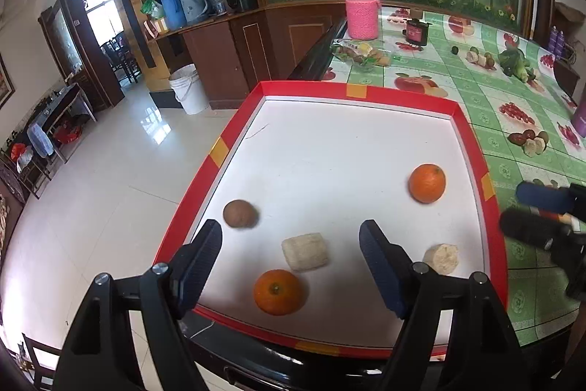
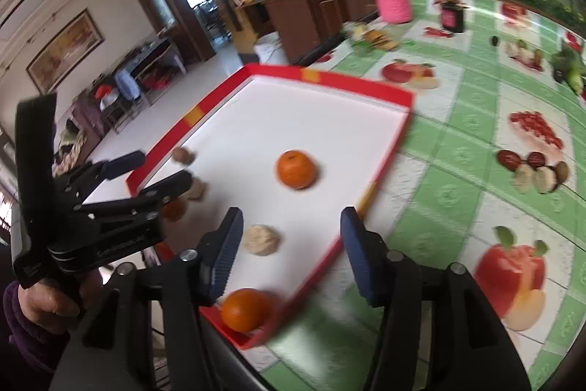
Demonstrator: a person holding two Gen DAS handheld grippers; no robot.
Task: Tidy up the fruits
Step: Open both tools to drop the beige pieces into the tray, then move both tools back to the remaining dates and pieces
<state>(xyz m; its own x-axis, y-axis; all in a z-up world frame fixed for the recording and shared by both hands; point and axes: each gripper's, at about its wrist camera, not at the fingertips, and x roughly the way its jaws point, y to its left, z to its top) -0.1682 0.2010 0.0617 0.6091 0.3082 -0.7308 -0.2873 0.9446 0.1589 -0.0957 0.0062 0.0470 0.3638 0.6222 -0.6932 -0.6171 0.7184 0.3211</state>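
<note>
A red-rimmed white tray [image 1: 359, 90] [image 2: 329, 77] lies on the table. In the left wrist view it holds a brown round fruit [image 1: 240, 214], a beige chunk [image 1: 304, 251], a near orange [image 1: 279, 291], a far orange [image 1: 427, 183] and a second beige chunk [image 1: 441, 258]. My left gripper [image 1: 293, 262] [image 2: 161, 171] is open over the near part of the tray, and its pads touch nothing. My right gripper [image 2: 293, 253] [image 1: 542, 215] is open at the tray's right edge. Below it lie a beige chunk [image 2: 262, 240] and an orange [image 2: 243, 309] in the near corner.
The green fruit-print tablecloth [image 2: 457, 149] runs to the right of the tray. A pink-sleeved jar [image 1: 362, 8], a dark small jar [image 1: 415, 32], a snack packet [image 1: 360, 53] and toy vegetables [image 1: 516, 63] stand at the back. The table's left edge drops to a tiled floor [image 1: 110, 171].
</note>
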